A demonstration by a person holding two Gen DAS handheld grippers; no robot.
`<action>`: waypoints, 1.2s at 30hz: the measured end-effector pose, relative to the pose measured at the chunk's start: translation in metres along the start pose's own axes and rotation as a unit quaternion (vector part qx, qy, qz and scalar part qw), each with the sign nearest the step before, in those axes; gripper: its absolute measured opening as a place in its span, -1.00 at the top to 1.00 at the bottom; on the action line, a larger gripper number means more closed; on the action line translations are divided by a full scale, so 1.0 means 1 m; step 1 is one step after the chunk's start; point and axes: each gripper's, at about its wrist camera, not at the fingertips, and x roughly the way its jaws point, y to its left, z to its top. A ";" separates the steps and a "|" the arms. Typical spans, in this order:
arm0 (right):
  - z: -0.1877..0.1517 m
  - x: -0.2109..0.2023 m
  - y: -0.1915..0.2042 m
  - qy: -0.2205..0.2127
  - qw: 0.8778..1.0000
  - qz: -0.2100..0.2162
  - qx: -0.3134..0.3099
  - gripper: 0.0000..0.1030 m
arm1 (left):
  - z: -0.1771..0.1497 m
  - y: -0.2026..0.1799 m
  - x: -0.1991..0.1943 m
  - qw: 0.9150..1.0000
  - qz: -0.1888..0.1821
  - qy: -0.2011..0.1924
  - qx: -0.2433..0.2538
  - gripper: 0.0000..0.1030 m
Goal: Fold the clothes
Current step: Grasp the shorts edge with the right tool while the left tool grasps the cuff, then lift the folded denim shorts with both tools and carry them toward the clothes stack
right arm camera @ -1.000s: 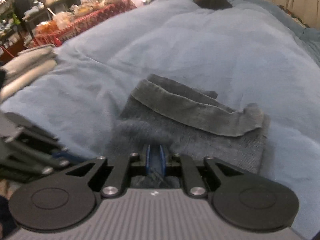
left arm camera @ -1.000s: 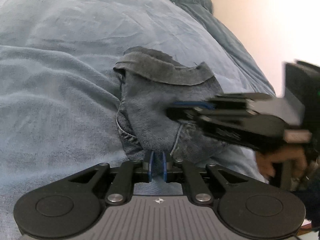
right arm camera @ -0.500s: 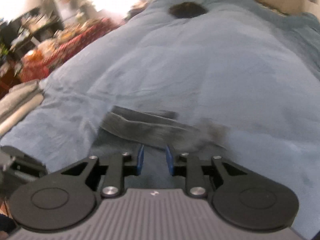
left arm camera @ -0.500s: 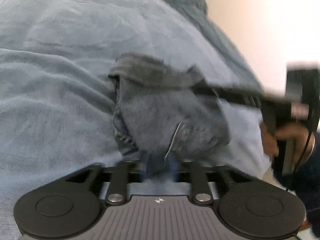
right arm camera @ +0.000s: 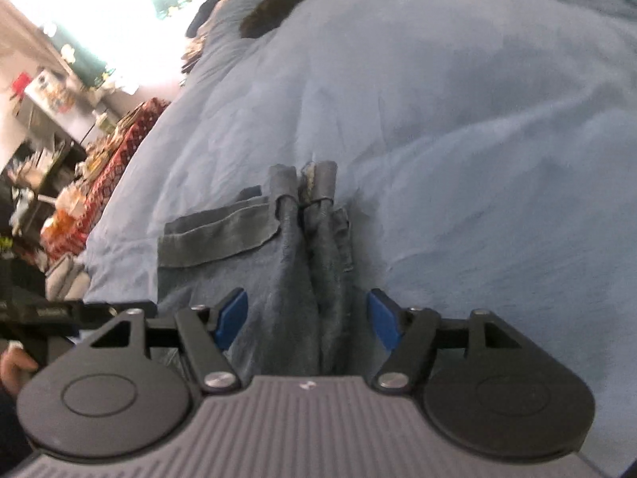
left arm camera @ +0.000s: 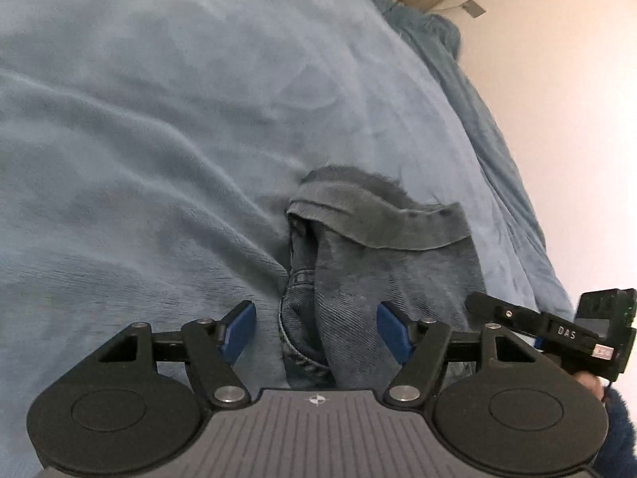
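Jeans (left arm camera: 382,263) lie folded, centre-low in both views, on the blanket (left arm camera: 159,139); left gripper (left arm camera: 316,328) and right gripper (right arm camera: 306,314) are both spread wide, holding nothing. Judgement: fold looks complete, so withdraw straight back without snagging the cuff. Near edge of the jeans is hidden behind the gripper bodies.

Bed w/ rumpled blue blanket (left arm camera: 159,127); folded jeans (left arm camera: 382,263) lie on it, dark item (right arm camera: 272,14) at far end.
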 end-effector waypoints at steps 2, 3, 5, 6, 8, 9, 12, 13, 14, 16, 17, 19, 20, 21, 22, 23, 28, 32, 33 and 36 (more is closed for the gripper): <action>0.001 0.010 -0.001 0.003 1.000 0.008 0.008 -0.37 | 0.003 0.005 0.009 1.000 -0.017 0.004 -0.014 -0.29; 0.002 0.014 -0.002 0.005 1.000 0.012 0.012 -0.37 | 0.004 0.007 0.012 1.000 -0.023 0.003 -0.019 -0.29; 0.004 0.024 -0.003 0.009 1.000 0.020 0.020 -0.39 | 0.008 0.010 0.018 0.999 -0.040 0.002 -0.027 -0.29; 0.004 0.029 -0.004 0.010 0.999 0.024 0.024 -0.35 | 0.010 0.011 0.020 0.998 -0.047 0.004 -0.031 -0.29; 0.003 0.035 0.000 0.014 1.000 0.018 0.009 -0.10 | 0.012 0.011 0.025 0.998 -0.056 0.008 -0.034 -0.25; 0.003 0.038 0.002 0.015 1.000 0.015 0.002 -0.02 | 0.012 0.009 0.026 0.998 -0.050 0.008 -0.029 -0.21; 0.000 0.034 0.006 0.006 1.000 0.011 0.000 0.19 | 0.008 0.003 0.023 0.999 -0.034 0.002 -0.024 -0.09; 0.000 0.032 0.006 0.004 1.000 0.012 0.001 0.23 | 0.007 0.001 0.020 0.999 -0.031 -0.002 -0.027 0.04; 0.000 0.029 0.006 0.002 1.000 0.013 0.003 0.31 | 0.007 -0.002 0.016 0.999 -0.027 -0.007 -0.031 0.11; 0.001 0.024 0.009 -0.002 1.000 0.016 0.003 0.37 | 0.005 -0.005 0.004 0.998 -0.033 -0.020 -0.046 0.28; 0.002 0.020 0.010 -0.003 1.000 0.017 0.001 0.41 | 0.004 -0.007 -0.003 0.998 -0.038 -0.027 -0.050 0.29; 0.004 0.012 0.015 -0.007 1.000 0.024 -0.004 0.44 | 0.001 -0.011 -0.015 0.997 -0.044 -0.038 -0.051 0.29; 0.006 0.007 0.018 -0.010 0.999 0.030 -0.007 0.45 | 0.000 -0.012 -0.020 0.997 -0.047 -0.042 -0.051 0.30; 0.008 0.003 0.020 -0.012 0.999 0.035 -0.011 0.46 | -0.001 -0.013 -0.024 0.996 -0.048 -0.045 -0.053 0.30; 0.010 -0.002 0.023 -0.015 0.999 0.040 -0.013 0.46 | -0.002 -0.016 -0.030 0.996 -0.050 -0.050 -0.055 0.30; 0.012 -0.006 0.027 -0.018 0.999 0.043 -0.018 0.47 | -0.003 -0.019 -0.035 0.995 -0.051 -0.056 -0.058 0.30; 0.024 -0.025 0.053 -0.028 0.996 0.066 -0.052 0.48 | -0.012 -0.027 -0.078 0.992 -0.055 -0.098 -0.063 0.32; 0.040 -0.031 0.089 -0.032 0.990 0.101 -0.093 0.49 | -0.028 -0.023 -0.130 0.983 -0.061 -0.149 -0.088 0.33; 0.045 -0.030 0.103 -0.029 0.987 0.114 -0.108 0.49 | -0.035 -0.023 -0.143 0.980 -0.058 -0.163 -0.094 0.33; 0.060 -0.023 0.157 -0.014 0.973 0.158 -0.169 0.49 | -0.057 -0.015 -0.195 0.967 -0.041 -0.222 -0.118 0.33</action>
